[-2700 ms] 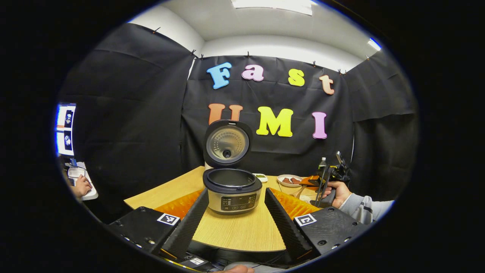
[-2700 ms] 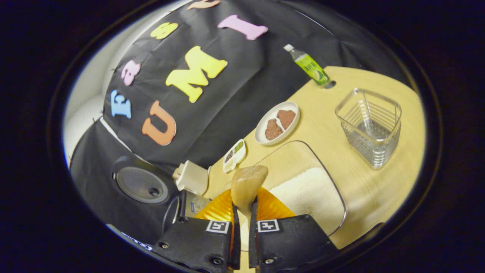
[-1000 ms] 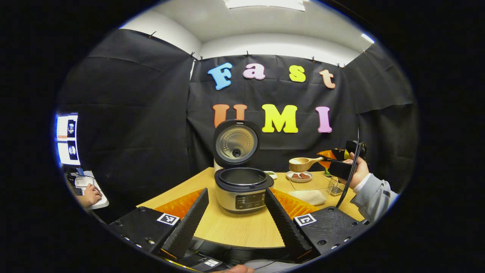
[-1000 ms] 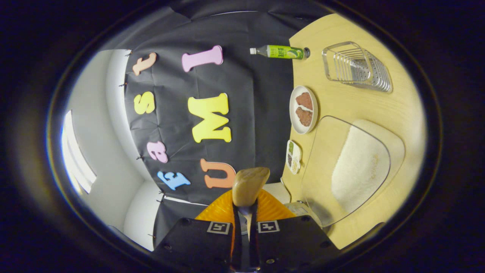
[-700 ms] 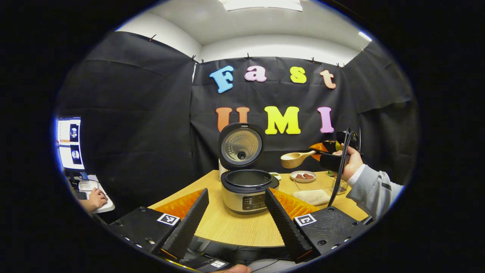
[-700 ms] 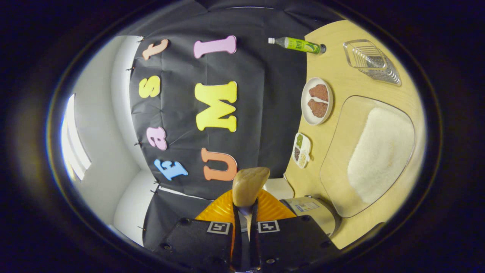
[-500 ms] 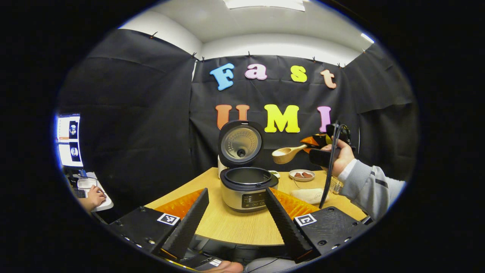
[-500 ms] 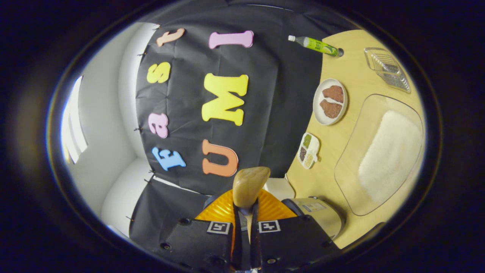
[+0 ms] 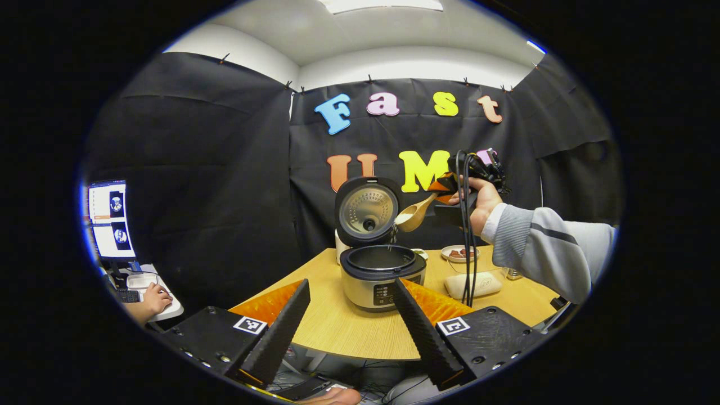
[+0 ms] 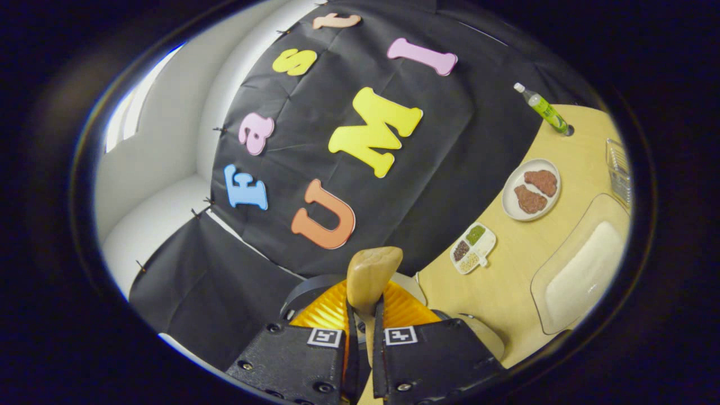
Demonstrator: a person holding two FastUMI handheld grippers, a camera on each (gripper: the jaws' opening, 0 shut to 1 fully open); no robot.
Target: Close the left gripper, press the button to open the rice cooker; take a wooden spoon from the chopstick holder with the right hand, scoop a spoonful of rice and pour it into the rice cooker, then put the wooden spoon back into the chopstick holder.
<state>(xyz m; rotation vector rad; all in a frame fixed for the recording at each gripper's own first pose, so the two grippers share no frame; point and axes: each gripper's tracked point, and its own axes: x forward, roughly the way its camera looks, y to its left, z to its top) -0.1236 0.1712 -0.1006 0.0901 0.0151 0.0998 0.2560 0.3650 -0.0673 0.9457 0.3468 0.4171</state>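
Since a moment ago my right claw [image 9: 444, 188] has carried the wooden spoon [image 9: 413, 216] up from the rice tray and across to the rice cooker [image 9: 382, 273], and the spoon now tips down over the open pot with a thin stream of rice falling from its bowl. In the right gripper view the two fingers of that claw are pressed tight on the spoon handle [image 10: 368, 281], so the hold looks firm. My left claw [image 9: 351, 315] hangs back off the near edge of the table [image 9: 337, 329] with its fingers spread wide and nothing between them. The cooker stands toward the middle of the table with its lid [image 9: 367, 211] standing up behind the pot, and the rice tray [image 9: 472, 284] lies to its right, toward the right edge. The wire holder [image 10: 619, 169] for the spoon sits by the far right corner, near the green bottle [image 10: 544, 109]. What worries me is the aim: the spoon's bowl hangs well above the pot and close to the raised lid, so I judge that grains could bounce off the rim or the lid and scatter over the table. A quick tilt would dump everything at once and overshoot. If the handle twists between my fingers, the spoon could swing sideways and spill outside. The cable [image 9: 466, 236] dangling from my right hand also hangs near the tray and might drag across it.
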